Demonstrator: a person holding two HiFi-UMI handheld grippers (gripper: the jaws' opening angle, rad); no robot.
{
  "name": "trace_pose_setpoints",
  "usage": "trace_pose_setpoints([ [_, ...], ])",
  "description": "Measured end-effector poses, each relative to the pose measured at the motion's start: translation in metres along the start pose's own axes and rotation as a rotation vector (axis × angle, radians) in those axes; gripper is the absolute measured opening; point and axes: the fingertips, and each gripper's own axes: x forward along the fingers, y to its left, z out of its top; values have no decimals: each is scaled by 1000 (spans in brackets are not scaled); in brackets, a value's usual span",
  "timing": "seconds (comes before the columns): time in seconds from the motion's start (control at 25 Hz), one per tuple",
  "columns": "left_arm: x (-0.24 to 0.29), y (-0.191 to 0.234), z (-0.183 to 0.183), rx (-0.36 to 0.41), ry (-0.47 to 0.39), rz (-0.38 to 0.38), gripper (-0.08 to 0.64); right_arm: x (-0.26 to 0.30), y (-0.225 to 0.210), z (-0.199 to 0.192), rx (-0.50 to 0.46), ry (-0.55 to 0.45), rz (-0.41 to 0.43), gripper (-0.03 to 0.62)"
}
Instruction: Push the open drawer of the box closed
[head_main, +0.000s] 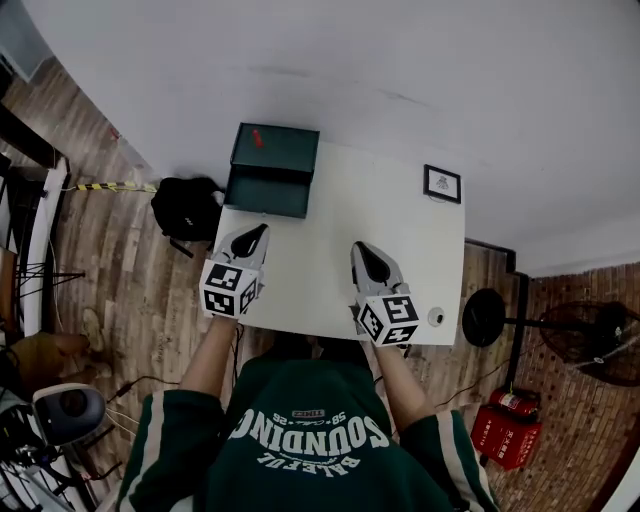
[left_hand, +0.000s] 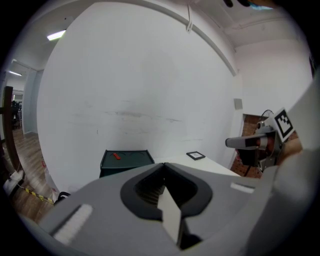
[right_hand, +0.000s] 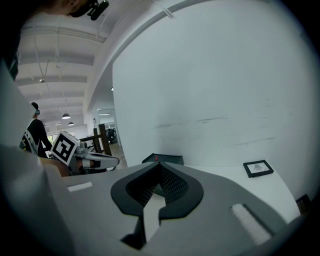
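In the head view the approach is judged in hand: the dark green rectangular box (head_main: 275, 148), its open drawer (head_main: 267, 194) toward the person, lies ahead of the left gripper (head_main: 250, 240), and a forward push on its front is called for. In the left gripper view the jaws are seen clenched on nothing, tilted slightly down. In the right gripper view the right gripper (right_hand: 159, 169) is likewise clenched empty.

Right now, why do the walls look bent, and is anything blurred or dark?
Head view: wide lens bows the room's edges; the dark green drawer box and white rectangular table look sharp. Left gripper view: black rounded corners, and the grey left gripper looks soft close up. Right gripper view: same curve, dimmer, bluish.
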Motion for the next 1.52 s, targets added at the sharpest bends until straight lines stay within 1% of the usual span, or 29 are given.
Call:
trace_pose_setpoints([
  [0.12, 1, 3, -1, -6, -3, 15, 52, 4, -2, -3, -1, 4, 13, -2],
  [0.52, 10, 24, -4, -32, 2, 68, 52, 39, 8, -1, -21, 29, 98, -2],
  [0.68, 17, 27, -20, -58, 37, 84, 52, 50, 9, -6, -17, 57, 128, -2],
  [1.12, 35, 31, -78, -134, 145, 102, 52, 70, 8, -46, 14, 156, 181, -2],
  [1.32, 44, 30, -92, -180, 168, 72, 54, 72, 6, -54, 20, 178, 182, -2],
  [1.36, 45, 31, -95, -190, 171, 75, 73, 72, 5, -56, 23, 181, 179, -2],
  [1.44, 49, 36, -101, -208, 181, 89, 145, 72, 1, -59, 27, 187, 174, -2],
  [1.48, 52, 38, -104, -214, 187, 96, 170, 72, 0, -61, 28, 190, 172, -2],
  [1.52, 54, 41, -107, -218, 194, 102, 170, 71, -2, -62, 29, 193, 169, -2],
])
